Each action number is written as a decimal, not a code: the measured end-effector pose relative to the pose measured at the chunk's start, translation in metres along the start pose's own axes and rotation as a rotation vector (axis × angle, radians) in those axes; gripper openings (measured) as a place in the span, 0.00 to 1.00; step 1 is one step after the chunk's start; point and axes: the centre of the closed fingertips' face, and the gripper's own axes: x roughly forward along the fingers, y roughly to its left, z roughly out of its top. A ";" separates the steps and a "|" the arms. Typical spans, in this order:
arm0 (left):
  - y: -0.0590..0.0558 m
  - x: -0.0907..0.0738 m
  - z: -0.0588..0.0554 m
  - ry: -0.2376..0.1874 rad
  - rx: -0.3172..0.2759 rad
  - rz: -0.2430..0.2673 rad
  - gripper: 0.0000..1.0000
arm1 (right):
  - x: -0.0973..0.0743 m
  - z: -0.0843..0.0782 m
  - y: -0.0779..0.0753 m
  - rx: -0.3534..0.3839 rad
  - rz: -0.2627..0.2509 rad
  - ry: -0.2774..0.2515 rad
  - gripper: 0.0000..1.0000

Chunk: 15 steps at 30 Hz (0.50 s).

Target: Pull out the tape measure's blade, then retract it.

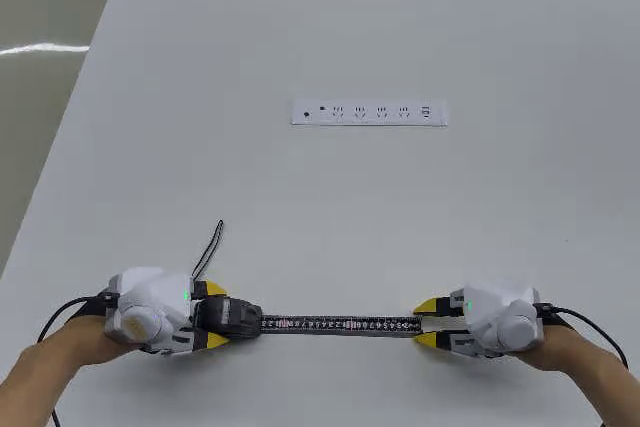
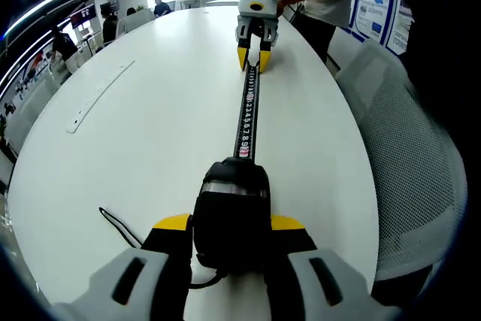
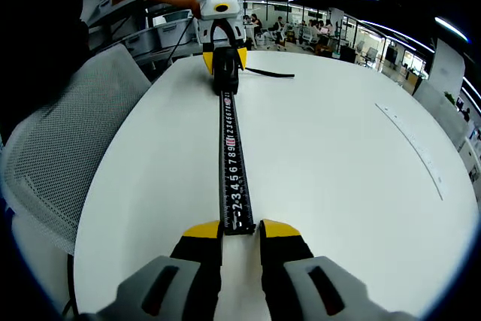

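The tape measure (image 1: pixel 232 317) sits low on the table (image 1: pixel 350 207), its case clamped between the fingers of the left gripper (image 1: pixel 215 315). The blade (image 1: pixel 340 325) runs straight out over the table to the right gripper (image 1: pixel 428 322). The blade's end lies between that gripper's slightly parted fingers; whether they grip it cannot be told. A strap (image 1: pixel 208 250) trails from the case.

Bright, even overhead light; the blade (image 3: pixel 231 163) reads sharp, while fisheye edges bend and darken.
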 end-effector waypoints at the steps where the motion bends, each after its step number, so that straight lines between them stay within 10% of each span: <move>1: 0.000 0.000 0.000 0.002 0.004 0.000 0.34 | 0.000 0.000 0.000 -0.001 -0.001 0.002 0.19; 15: 0.002 -0.003 0.001 0.004 -0.014 0.019 0.37 | -0.009 -0.002 0.001 0.026 -0.034 0.020 0.24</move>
